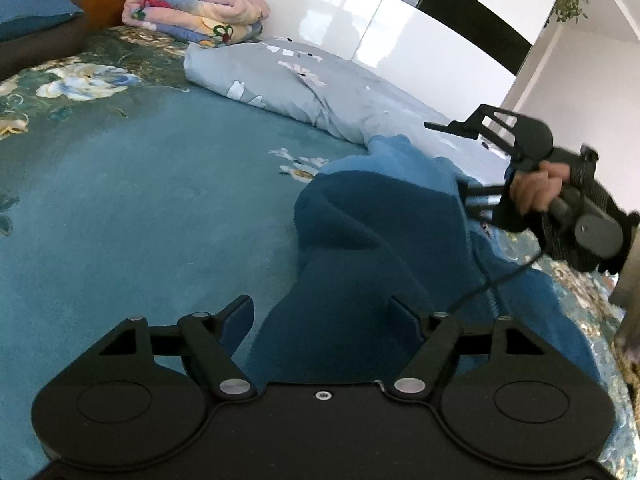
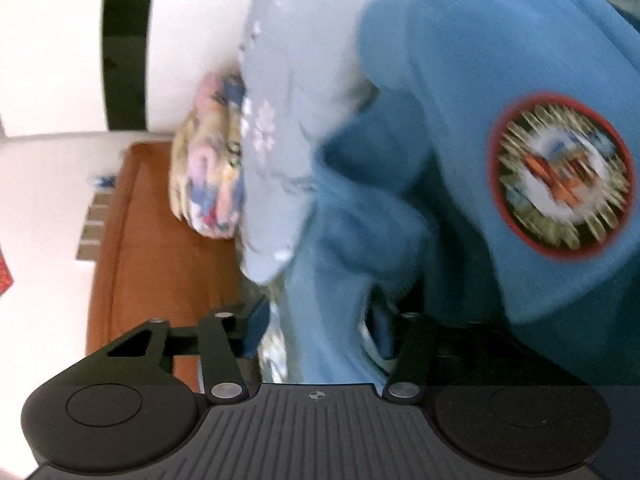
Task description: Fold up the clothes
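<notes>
We judge the blue sweatshirt (image 1: 360, 248), heaped lower right on the bed (image 1: 120, 200), soft and floppy, best pinched at a hem; our left gripper (image 1: 322, 316) gapes wide over it, while our right gripper (image 2: 320, 320) stands narrower around a fold, its hold unclear.

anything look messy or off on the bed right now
The blue garment lies crumpled in a heap on the teal bedspread, not flat. Its round patch shows in the right wrist view. Nothing looks spilled or damaged.

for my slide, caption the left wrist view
Left tool open over blue garment on teal bedspread; right tool at its far edge.
</notes>
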### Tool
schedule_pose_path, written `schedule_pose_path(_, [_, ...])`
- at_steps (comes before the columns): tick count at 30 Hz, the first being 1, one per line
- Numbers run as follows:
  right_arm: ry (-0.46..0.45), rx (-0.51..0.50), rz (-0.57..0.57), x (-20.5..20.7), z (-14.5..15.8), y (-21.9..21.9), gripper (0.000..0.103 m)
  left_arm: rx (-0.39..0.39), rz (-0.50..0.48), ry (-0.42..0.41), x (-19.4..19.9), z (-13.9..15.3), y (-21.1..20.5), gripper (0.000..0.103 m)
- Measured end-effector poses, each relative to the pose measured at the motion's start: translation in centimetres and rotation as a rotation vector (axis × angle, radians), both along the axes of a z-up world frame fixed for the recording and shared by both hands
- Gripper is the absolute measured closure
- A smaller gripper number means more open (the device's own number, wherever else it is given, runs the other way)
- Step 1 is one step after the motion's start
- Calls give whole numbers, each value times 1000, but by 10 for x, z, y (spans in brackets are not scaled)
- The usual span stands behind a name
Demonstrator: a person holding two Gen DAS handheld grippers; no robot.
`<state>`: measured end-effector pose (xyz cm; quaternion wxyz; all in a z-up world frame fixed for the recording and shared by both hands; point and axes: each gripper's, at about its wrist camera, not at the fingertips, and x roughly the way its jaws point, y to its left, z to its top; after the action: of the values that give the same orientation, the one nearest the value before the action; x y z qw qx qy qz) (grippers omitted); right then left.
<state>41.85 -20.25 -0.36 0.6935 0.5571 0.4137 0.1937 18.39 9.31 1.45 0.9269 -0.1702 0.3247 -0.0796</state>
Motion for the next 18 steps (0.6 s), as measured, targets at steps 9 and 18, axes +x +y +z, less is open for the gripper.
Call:
schedule_pose_path(9, [-189, -281, 11, -1, 51, 4, 96, 3, -12, 3, 0, 0, -1, 31])
schedule_pose_path(18, [-435, -804, 123, -36, 85, 23, 97, 19, -26, 42, 1, -3, -4, 30])
